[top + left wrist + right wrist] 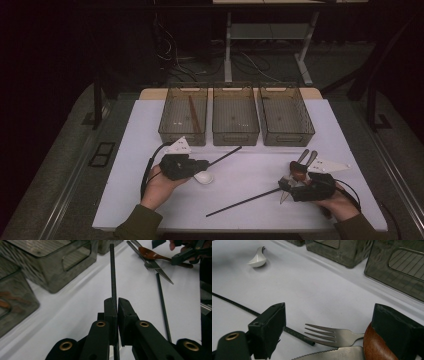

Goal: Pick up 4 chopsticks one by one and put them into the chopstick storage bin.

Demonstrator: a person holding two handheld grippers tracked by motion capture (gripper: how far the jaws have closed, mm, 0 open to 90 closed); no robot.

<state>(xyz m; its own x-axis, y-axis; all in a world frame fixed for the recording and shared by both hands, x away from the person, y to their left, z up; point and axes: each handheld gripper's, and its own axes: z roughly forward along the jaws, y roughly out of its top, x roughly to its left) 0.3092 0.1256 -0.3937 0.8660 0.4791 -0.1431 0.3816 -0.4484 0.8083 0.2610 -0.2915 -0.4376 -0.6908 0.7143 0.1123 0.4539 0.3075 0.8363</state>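
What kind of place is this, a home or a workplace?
Probably a lab or test room, not a home: a white table stands in a dark room, loose cables lie on the floor behind it, and three plastic bins sit in a row.

High overview, two close jaw-level views

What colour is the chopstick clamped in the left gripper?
Black; the chopstick shows best in the left gripper view, pinched between the left gripper jaws.
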